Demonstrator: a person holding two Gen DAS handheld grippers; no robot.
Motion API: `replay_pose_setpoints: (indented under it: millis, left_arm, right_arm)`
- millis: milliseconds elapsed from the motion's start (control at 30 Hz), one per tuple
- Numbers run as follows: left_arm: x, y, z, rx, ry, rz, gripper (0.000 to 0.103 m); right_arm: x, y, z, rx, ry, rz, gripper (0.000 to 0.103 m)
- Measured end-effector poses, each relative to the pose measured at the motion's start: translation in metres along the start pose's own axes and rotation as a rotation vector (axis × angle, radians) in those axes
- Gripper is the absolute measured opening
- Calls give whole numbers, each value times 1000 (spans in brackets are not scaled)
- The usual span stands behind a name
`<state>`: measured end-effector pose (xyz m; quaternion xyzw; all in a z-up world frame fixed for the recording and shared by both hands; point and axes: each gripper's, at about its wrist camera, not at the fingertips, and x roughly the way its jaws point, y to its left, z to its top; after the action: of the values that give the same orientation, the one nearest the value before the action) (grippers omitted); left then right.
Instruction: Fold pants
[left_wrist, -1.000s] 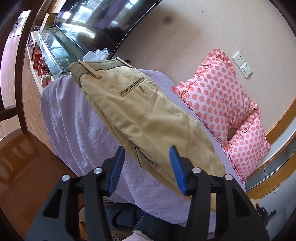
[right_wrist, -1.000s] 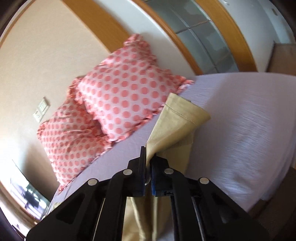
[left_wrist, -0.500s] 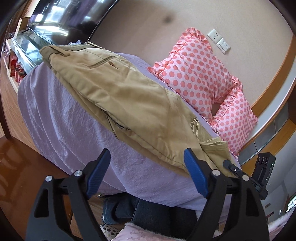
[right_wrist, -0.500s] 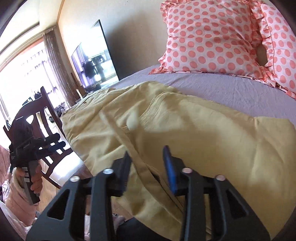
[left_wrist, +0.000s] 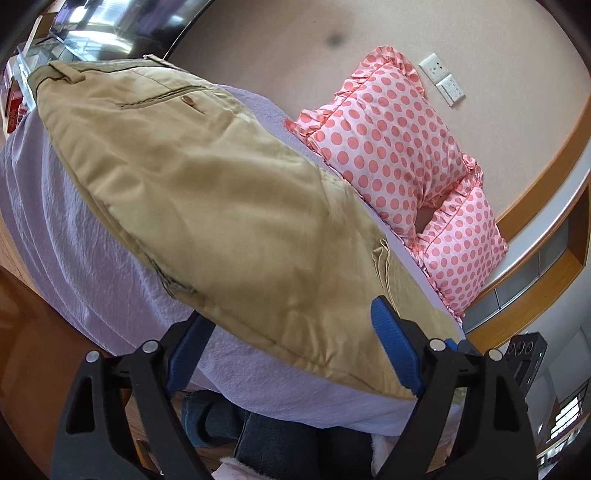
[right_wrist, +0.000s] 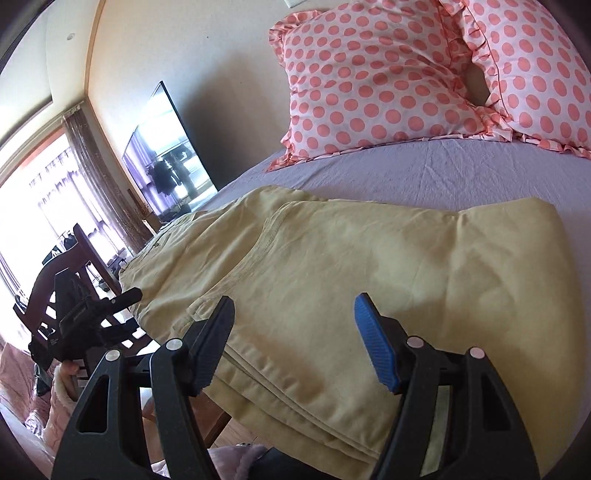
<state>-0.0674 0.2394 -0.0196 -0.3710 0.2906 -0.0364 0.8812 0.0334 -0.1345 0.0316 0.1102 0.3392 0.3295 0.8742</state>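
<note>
Tan pants (left_wrist: 221, 192) lie folded on the lilac bed sheet (left_wrist: 66, 236), waistband at the far left, leg ends laid back over the middle. My left gripper (left_wrist: 291, 343) is open and empty, hovering at the pants' near edge. In the right wrist view the pants (right_wrist: 351, 266) lie in stacked layers. My right gripper (right_wrist: 295, 339) is open and empty just above the folded near edge. The left gripper's body (right_wrist: 85, 317) shows at the left, held in a hand.
Two pink polka-dot pillows (left_wrist: 391, 147) lie at the head of the bed against the wall; they also show in the right wrist view (right_wrist: 369, 81). A TV (right_wrist: 166, 155) stands beyond the bed's far end. A dark wooden chair (right_wrist: 88, 258) stands beside the bed.
My right gripper was shut on the leg hem, carried it over the pants, then opened and let it go. My left gripper has opened wider and moved closer to the pants' near edge.
</note>
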Motion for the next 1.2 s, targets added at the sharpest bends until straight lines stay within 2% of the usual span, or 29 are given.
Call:
replay_pose_setpoints:
  millis: [100,233,367,467,533,600,667,700,767,800,933,1000,1067,1133,1200]
  left_arm:
    - [-1,6,9,-51,-5,10,84]
    - [-23,1,30,-26,-106,57,84]
    - [-31,20,61,-93,-170,125,83]
    - [-31,39,82,-150,-192,160,71]
    - [-30,48,92,-191,-196,169,57]
    - [-28,57,99,-224,-193,224,17]
    - [-29,58,102,-245,-195,225,13]
    - [-29,47,104,-208,-201,260,12]
    - [-27,10,110,-63,-218,338,11]
    - [-25,-14,113,13,-225,352,11]
    - [-9,-125,107,334,-232,326,11]
    - [4,-186,85,528,-232,258,13]
    - [20,-239,50,707,-191,145,14]
    - [43,-277,6,849,-102,38,15]
    - [68,-296,-44,991,-14,-32,16]
  right_arm:
    - [-1,-1,-1,7,-5,2,69]
    - [-3,-9,-2,30,-12,-5,69]
    - [-1,-15,-4,53,-12,3,69]
    - [-2,-15,-5,52,-19,22,73]
    - [-6,-15,-5,50,-30,37,78]
    - [-9,-16,-5,52,-41,46,78]
    - [-13,-19,-5,58,-50,50,78]
    - [-15,-21,-5,60,-55,51,78]
    - [-22,-25,-4,61,-72,45,80]
    - [-26,-27,-3,64,-86,37,80]
    - [-55,-47,0,110,-177,-46,86]
    - [-74,-64,-1,162,-228,-108,89]
    - [-95,-84,-4,230,-271,-163,89]
    - [-116,-103,-7,300,-309,-212,89]
    - [-134,-117,-11,346,-338,-248,89]
